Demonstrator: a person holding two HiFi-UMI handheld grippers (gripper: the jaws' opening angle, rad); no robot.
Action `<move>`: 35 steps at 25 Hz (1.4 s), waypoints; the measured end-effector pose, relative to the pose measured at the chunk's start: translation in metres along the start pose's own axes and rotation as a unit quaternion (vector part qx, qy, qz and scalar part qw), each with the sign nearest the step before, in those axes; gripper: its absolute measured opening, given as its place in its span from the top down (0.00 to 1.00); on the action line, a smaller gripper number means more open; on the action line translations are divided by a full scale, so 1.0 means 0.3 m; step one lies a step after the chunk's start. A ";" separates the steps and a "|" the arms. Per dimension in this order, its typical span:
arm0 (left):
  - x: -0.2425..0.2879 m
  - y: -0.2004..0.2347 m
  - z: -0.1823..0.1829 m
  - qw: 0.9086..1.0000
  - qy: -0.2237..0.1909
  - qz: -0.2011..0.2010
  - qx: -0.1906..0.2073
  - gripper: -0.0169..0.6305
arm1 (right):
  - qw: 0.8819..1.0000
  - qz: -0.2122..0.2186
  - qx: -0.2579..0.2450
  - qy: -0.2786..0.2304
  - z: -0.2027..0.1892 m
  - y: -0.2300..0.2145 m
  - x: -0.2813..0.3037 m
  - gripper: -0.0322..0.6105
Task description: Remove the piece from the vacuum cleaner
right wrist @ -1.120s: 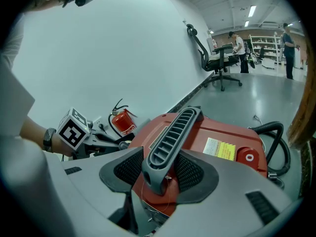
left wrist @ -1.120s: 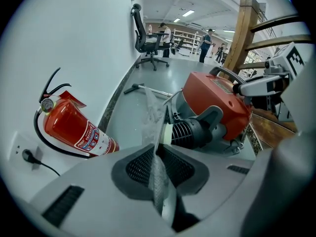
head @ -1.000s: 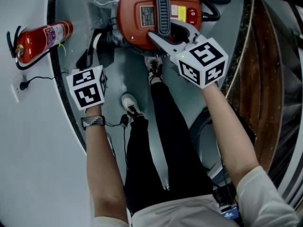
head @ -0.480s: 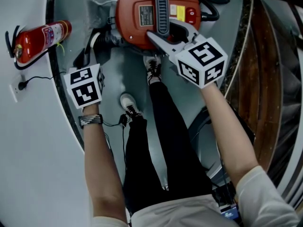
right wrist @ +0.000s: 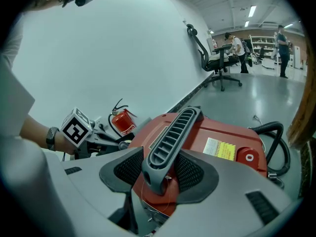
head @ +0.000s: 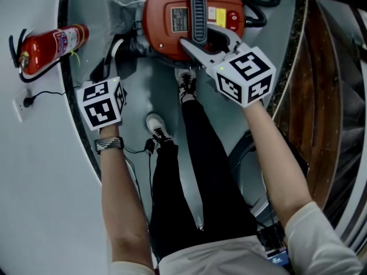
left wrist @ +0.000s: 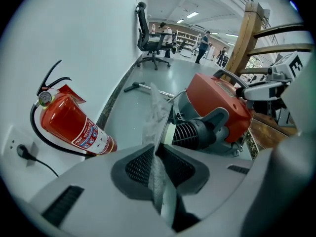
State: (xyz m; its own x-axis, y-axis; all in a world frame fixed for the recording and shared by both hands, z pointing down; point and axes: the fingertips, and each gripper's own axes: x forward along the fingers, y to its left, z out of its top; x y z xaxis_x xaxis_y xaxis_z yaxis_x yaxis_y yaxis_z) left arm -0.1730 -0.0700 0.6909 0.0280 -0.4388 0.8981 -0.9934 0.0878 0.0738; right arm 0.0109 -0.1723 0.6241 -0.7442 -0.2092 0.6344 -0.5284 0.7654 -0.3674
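The red vacuum cleaner (head: 172,33) stands on the floor at the top of the head view, its grey ribbed handle (head: 198,10) running along its top. My right gripper (head: 198,44) is shut on that handle (right wrist: 170,137), with the pads on either side of its near end. At the vacuum's left side a thin, dusty flat piece (left wrist: 159,132) stands edge-on, next to the black ribbed hose socket (left wrist: 195,132). My left gripper (left wrist: 159,169) is shut on this piece. In the head view the left gripper (head: 112,73) points down at the dark part (head: 109,65) by the vacuum.
A red fire extinguisher (head: 49,47) lies by the white wall, near a wall socket with a plug (head: 23,103). The person's legs and shoes (head: 186,85) stand just in front of the vacuum. A black hose (head: 258,4) curls behind it. A wooden railing (head: 321,96) runs at right.
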 end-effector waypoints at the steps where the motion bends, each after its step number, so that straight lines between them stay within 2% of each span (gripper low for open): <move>1: 0.001 0.001 0.000 1.000 0.001 -0.001 -0.002 0.89 | 1.000 0.000 0.000 0.000 0.000 0.000 0.000 0.63; 8: 0.006 0.015 0.006 1.000 0.013 0.005 0.005 0.88 | 1.000 -0.003 -0.001 0.000 0.001 -0.003 0.000 0.63; 11: 0.008 0.060 0.016 1.000 0.007 0.019 0.003 0.93 | 1.000 -0.004 0.000 0.000 -0.002 -0.001 0.000 0.63; 15: -0.011 0.097 0.043 1.000 -0.001 0.023 0.019 0.93 | 1.000 -0.007 -0.002 -0.001 -0.002 -0.005 0.000 0.63; 24: -0.087 0.114 0.024 0.999 0.000 0.027 0.016 0.93 | 1.000 -0.023 0.007 -0.001 -0.005 -0.014 -0.002 0.63; 29: -0.176 0.120 0.005 1.000 -0.004 0.030 0.010 0.93 | 0.999 -0.034 0.025 0.021 -0.012 -0.016 0.010 0.63; 35: -0.288 0.081 -0.007 1.000 -0.015 0.012 0.006 0.93 | 0.996 -0.053 0.031 0.058 -0.059 -0.029 -0.029 0.63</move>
State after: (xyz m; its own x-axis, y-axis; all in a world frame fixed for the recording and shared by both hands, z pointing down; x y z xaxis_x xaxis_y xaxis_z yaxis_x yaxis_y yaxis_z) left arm -0.1992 -0.0282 0.6159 0.0001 -0.4629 0.8864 -0.9950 0.0883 0.0462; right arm 0.0292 -0.1664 0.6337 -0.6327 -0.2113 0.7450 -0.6278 0.7032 -0.3338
